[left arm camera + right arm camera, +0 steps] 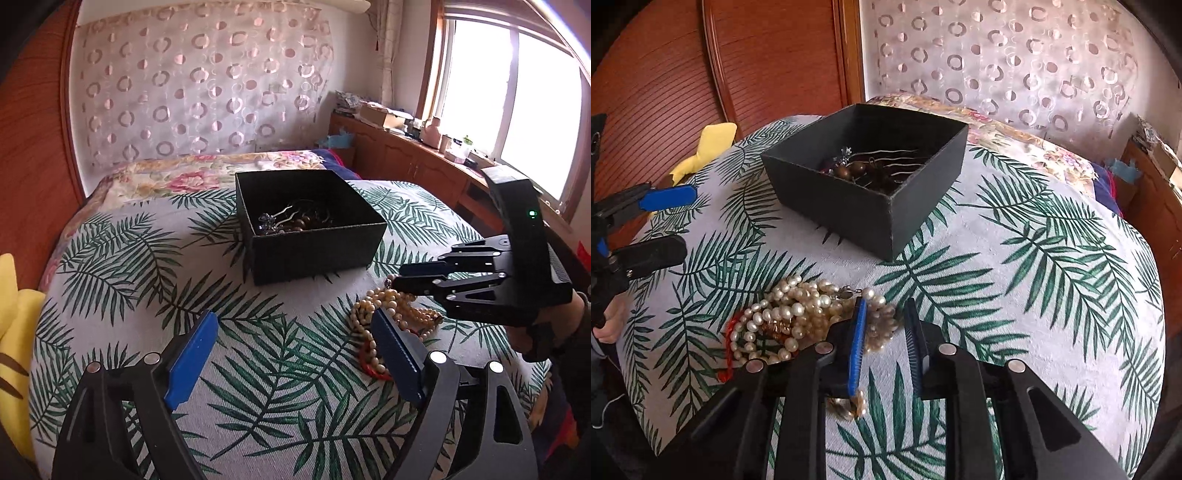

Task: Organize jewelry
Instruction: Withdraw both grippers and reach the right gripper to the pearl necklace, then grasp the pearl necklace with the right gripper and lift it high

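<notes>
An open black box (317,251) (849,206) stands on the leaf-print cloth and holds brown beads and metal hairpins (882,166). A pile of pearl necklaces (790,317) (388,306) with a red cord lies in front of it. My right gripper (882,314) is partly open, low over the right edge of the pearl pile; a few pearls lie between its fingers. It shows from the side in the left wrist view (402,280). My left gripper (291,328) is wide open and empty, left of the pile; it also shows in the right wrist view (668,221).
The leaf-print cloth (258,369) covers a bed with a floral blanket (192,173) behind. A yellow cushion (14,325) lies at the left edge. A wooden wardrobe (738,59) stands left, a cluttered sideboard (413,147) under the window.
</notes>
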The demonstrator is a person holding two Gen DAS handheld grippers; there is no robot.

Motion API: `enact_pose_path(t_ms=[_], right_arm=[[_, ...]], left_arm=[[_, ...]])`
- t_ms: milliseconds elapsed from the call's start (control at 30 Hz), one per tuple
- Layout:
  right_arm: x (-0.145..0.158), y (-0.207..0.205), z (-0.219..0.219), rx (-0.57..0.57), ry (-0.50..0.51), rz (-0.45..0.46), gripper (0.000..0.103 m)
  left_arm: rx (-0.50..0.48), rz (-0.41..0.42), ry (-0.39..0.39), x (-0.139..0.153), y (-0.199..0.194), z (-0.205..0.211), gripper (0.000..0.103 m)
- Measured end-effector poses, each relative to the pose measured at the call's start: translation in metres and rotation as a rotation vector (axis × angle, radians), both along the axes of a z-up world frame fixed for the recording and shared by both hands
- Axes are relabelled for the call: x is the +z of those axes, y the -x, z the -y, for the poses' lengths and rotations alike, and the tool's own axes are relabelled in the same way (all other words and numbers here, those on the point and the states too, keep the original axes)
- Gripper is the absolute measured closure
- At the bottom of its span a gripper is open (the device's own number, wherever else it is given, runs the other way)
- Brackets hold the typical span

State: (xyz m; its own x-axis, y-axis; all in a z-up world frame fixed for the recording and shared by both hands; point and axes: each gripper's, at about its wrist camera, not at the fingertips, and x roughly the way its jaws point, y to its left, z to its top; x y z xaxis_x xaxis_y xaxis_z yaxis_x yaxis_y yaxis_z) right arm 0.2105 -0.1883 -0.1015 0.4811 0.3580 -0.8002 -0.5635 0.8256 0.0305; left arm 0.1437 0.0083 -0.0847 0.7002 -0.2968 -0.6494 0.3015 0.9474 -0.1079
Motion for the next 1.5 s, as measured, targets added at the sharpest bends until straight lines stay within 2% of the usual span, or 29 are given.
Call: enact_pose_path(t_ms=[67,167,200,300,567,867,1167,1500], right_arm=[[0.0,-0.001,-0.002,0.003,0.001,-0.002,0.08],[0.001,-0.001,-0.003,0.02,-0.009,-0.012,0.088],[0.002,0.002,-0.002,0.02,-0.002,0.004,0.092],[0.011,0.01,0.002,0.014,-0.027,0.04,0.094],[0.056,0.035,0.017,0.017,-0.1,0.159,0.094],[0.109,0.054,0.033,-0.007,-0.134,0.308,0.094],[0.154,0.067,0.049,-0.047,-0.138,0.444,0.094],[0.191,0.076,0.064,-0.074,-0.122,0.537,0.094]], left_arm=[[-0.001,0.001,0.007,0.001,0.002,0.0,0.021],[-0.003,0.004,0.007,0.0,0.004,0.001,0.021],[-0.003,0.002,0.007,0.0,0.004,0.001,0.021],[-0.002,-0.003,0.006,0.0,0.005,0.003,0.021],[-0.009,-0.018,0.009,-0.005,0.007,0.005,0.021],[-0.017,-0.025,0.004,-0.006,0.005,0.009,0.021],[-0.029,-0.033,0.001,-0.009,0.005,0.015,0.021],[-0.049,-0.046,0.003,-0.013,0.001,0.019,0.021]])
